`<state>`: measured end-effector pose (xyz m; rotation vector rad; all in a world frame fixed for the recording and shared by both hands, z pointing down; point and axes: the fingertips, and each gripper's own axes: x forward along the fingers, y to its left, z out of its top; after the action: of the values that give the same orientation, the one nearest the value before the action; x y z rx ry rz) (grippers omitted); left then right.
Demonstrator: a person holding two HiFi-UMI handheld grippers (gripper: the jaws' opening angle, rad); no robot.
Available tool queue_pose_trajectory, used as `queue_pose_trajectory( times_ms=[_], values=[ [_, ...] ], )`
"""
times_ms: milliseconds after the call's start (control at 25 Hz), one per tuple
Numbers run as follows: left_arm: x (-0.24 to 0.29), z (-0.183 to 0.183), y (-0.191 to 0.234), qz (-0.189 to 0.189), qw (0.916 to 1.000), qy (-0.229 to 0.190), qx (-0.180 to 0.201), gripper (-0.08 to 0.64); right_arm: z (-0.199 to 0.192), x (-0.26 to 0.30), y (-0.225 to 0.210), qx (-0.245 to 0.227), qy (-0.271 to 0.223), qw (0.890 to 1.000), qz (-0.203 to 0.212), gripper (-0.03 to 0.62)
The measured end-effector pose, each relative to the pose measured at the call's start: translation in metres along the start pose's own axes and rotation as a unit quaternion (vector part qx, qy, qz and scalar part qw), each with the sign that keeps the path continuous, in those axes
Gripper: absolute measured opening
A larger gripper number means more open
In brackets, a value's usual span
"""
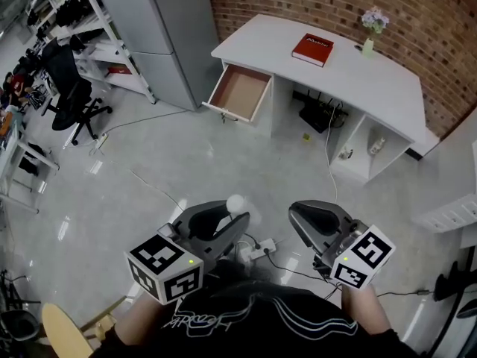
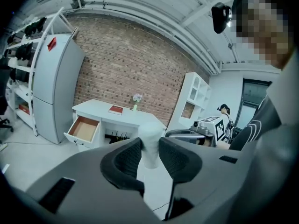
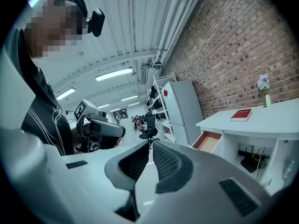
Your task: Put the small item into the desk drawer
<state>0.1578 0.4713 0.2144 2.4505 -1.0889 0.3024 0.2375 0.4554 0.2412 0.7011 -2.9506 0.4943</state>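
L tongs (image 2: 149,147) sit nearest, low in the head view by the person's chest. They are part-closed, with the pads pressing both sides of the small white item (image 1: 236,202). Its rounded top pokes out past the tips, so the grip is on its lower part only. R tongs (image 3: 150,148) are just beside, all but closed w/ nothing in them.

The drawer (image 1: 227,112) is pulled out at the bench's (image 1: 350,69) left end, inside bare. It is well apart from the item, across open floor. A book (image 1: 312,49) and a flower vase (image 1: 370,32) are on top of the bench, clear of the drawer.

Step in hand, as judged: carrying the item over. To do it well:
- Squeeze should be even, no extra. The item is held near its end and could tip or pop out.
- Item should be level w/ no swinging while walking. A power strip (image 1: 257,253) and cables lie on the floor just ahead, a trip risk.
- Best to come in over the drawer's open top, not the front lip, and lower the item near the bottom before letting go so it doesn't bounce or roll.
- R tongs are free to steady the drawer front if it shifts.
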Motion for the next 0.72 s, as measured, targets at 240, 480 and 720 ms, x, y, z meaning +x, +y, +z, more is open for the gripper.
queue_pose_trajectory(
  times_ms=[240, 480, 720],
  values=[
    [0.015, 0.004, 0.051, -0.001, 0.9999, 0.000, -0.013, 0.135, -0.001, 0.040, -0.027, 0.007, 0.010, 1.000, -0.010, 0.055],
    [0.045, 0.052, 0.141, -0.015, 0.9999, -0.006, 0.004, 0.135, 0.036, 0.116, -0.087, 0.005, -0.003, 0.999, -0.033, 0.055],
    [0.082, 0.105, 0.265, -0.048, 0.9987, 0.012, -0.012, 0.135, 0.079, 0.230, -0.155, 0.021, 0.008, 0.998, -0.059, 0.055]
  ],
)
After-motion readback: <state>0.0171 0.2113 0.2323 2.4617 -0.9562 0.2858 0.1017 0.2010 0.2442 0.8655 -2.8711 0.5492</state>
